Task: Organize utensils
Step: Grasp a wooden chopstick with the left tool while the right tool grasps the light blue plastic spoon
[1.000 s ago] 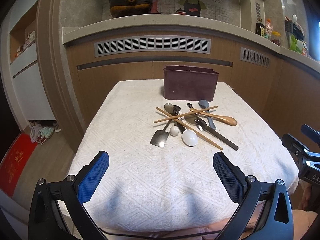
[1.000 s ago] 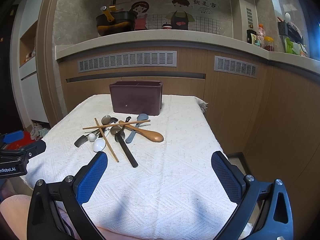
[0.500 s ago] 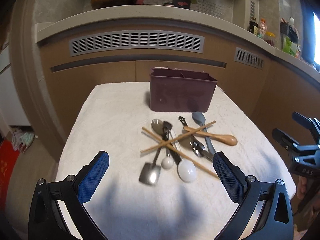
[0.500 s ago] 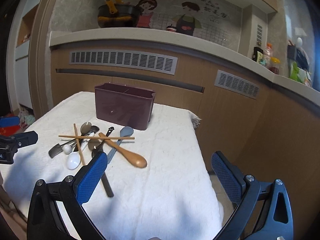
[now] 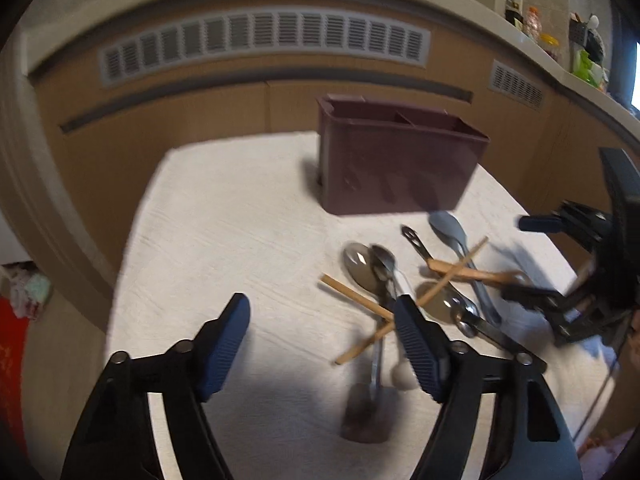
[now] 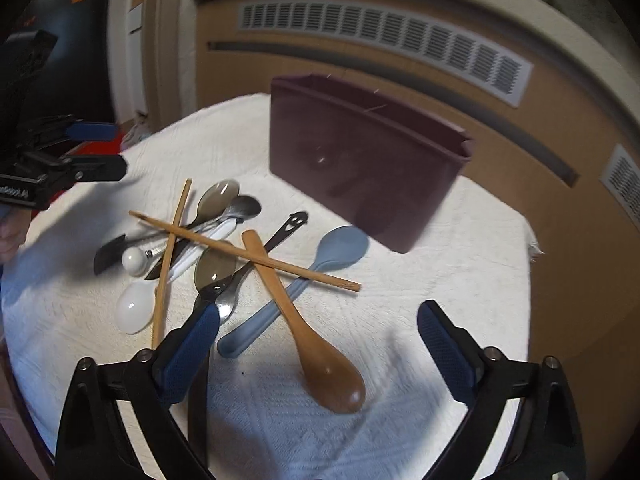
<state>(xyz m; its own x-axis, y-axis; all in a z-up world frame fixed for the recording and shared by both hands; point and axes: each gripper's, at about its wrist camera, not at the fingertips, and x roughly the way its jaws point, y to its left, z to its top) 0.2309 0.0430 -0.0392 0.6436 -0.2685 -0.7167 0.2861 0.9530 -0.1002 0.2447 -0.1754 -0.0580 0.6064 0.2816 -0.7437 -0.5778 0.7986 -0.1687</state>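
A pile of utensils lies on a white cloth-covered table [image 6: 460, 280]: a wooden spoon [image 6: 316, 344], a grey-blue spoon [image 6: 304, 280], two crossed chopsticks [image 6: 248, 248], metal spoons [image 6: 218, 204], a white spoon [image 6: 136, 308] and a small dark spatula [image 5: 366, 412]. A maroon utensil holder [image 6: 368, 160] stands behind them; it also shows in the left wrist view [image 5: 400, 164]. My right gripper [image 6: 320, 328] is open, low over the wooden spoon. My left gripper [image 5: 324, 320] is open, just left of the pile and above the cloth.
A wooden cabinet front with vent grilles [image 5: 264, 40] runs behind the table under a countertop. Bottles and jars [image 5: 540, 36] stand on the counter at the far right. The table's edge drops off at the left [image 5: 132, 240] and right [image 6: 532, 248].
Both grippers have moved forward and down toward the utensil pile. The right one now hovers over the wooden spoon, the left one sits at the pile's left side. Both stay open.
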